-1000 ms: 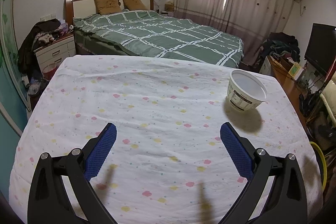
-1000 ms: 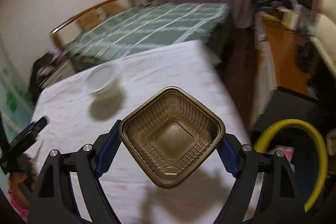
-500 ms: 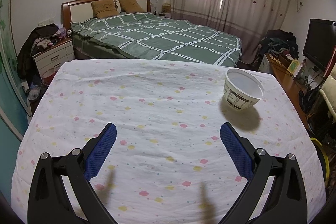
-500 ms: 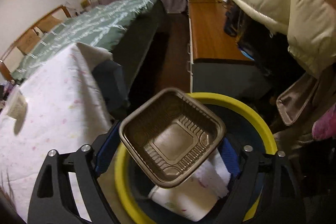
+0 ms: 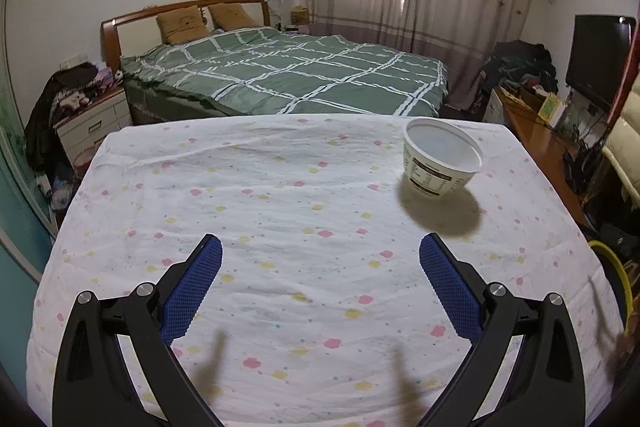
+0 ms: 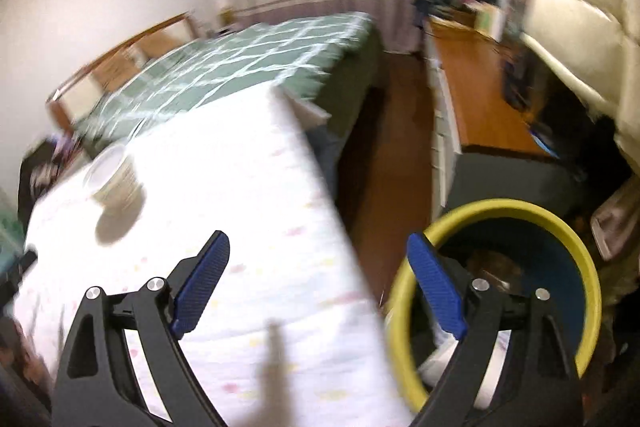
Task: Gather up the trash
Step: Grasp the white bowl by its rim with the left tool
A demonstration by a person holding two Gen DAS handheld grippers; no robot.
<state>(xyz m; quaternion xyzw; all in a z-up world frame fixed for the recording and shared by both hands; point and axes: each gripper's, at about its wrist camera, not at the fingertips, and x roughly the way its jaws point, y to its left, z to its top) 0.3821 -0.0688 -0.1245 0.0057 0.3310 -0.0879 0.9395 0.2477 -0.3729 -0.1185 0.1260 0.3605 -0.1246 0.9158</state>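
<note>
1. Gripper status, left: left gripper (image 5: 320, 241) spread wide above the surface (image 5: 280, 187), blue pads (image 5: 192, 291) apart with nothing between them, no contact with the floral cloth.
2. Gripper status, right: right gripper (image 6: 318, 238) spread wide, jaws just opened further, nothing between the pads (image 6: 436, 287). Left finger over the corner of the surface (image 6: 240, 167), right finger over the near rim of the bin (image 6: 500, 205).
3. Location of the remaining trash: white bowl (image 5: 442, 159) upright on the surface, near the far right corner in the left wrist view, well apart from both grippers. Printed label band around the wall, interior apparently empty. Same bowl (image 6: 114, 173) blurred at the far left in the right wrist view.
4. Location of the bin: on the floor just beside the surface edge, yellow rim, dark blue interior. Only a sliver of the rim (image 5: 622, 279) visible at the right edge of the left wrist view.
5. Contents of the bin: white crumpled material (image 6: 436, 359) low against the near wall; brown item (image 6: 494, 267) deeper inside, too blurred to identify with certainty.
6. Surroundings: bed (image 5: 300, 75) with green checked cover beyond the surface, wooden cabinet (image 6: 472, 87) along the right wall, dark screen (image 5: 596, 55) above it.
7. Image quality note: right wrist view smeared throughout, fine detail unreadable.
</note>
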